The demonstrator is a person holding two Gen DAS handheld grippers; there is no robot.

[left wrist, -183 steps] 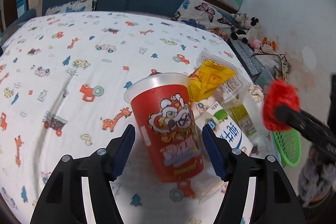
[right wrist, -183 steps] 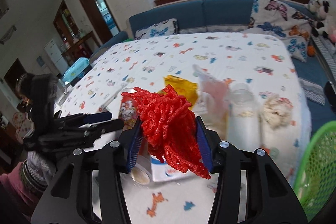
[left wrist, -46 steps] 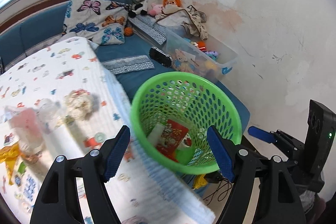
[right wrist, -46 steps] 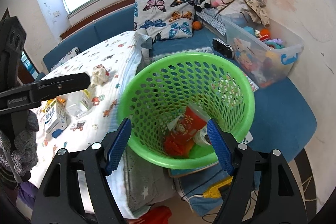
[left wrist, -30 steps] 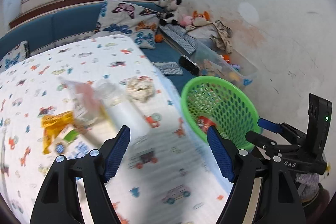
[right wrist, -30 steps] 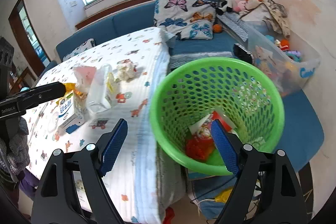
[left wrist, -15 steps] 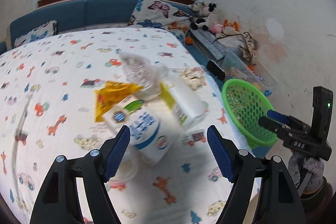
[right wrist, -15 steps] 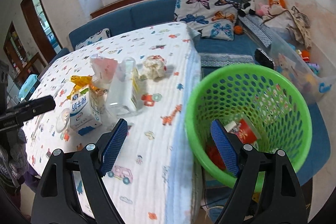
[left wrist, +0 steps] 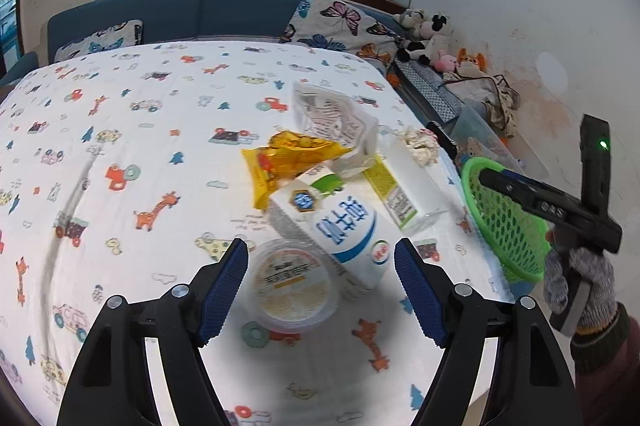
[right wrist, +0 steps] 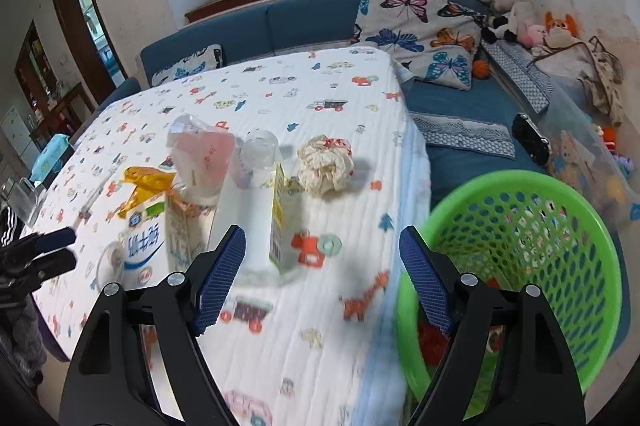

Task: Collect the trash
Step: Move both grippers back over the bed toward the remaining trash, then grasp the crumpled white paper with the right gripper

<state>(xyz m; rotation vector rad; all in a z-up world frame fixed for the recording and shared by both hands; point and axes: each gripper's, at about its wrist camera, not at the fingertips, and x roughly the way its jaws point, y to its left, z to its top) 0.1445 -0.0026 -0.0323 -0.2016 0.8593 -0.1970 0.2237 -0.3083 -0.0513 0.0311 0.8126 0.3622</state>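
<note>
A blue sofa (right wrist: pixel 280 22) with butterfly cushions (right wrist: pixel 420 34) runs along the far wall under the window. In front of it stands the desk (left wrist: pixel 120 130), covered with a white cloth printed with small animals and vehicles. A green mesh basket (right wrist: pixel 520 258) sits just past the desk's right edge, with red pieces dimly showing at its bottom. Behind it lie a clear storage bin (right wrist: pixel 592 154) of toys and a heap of plush animals (right wrist: pixel 516 10).

The trash lies in a cluster near the desk's right end: a white and blue milk carton (left wrist: pixel 340 226) on its side, a clear plastic bottle (right wrist: pixel 260 210) with a yellow label beside it, a crinkled clear bag (left wrist: pixel 332 118) and a yellow snack wrapper (left wrist: pixel 288 158) behind the carton, and a crumpled paper ball (right wrist: pixel 326 164) lying apart toward the basket.

The left gripper (left wrist: pixel 320 286) tilts down over the cluster, its fingers wide and holding nothing; a round plastic cup lid (left wrist: pixel 292 282) lies on the cloth between them, untouched, with the carton's end just behind. The right gripper (right wrist: pixel 320 274), held by a gloved hand (left wrist: pixel 576 282), tilts down near the desk's edge; its fingers are closing but grip nothing, with the bottle's base just ahead of the left finger and the basket rim by the right one.
</note>
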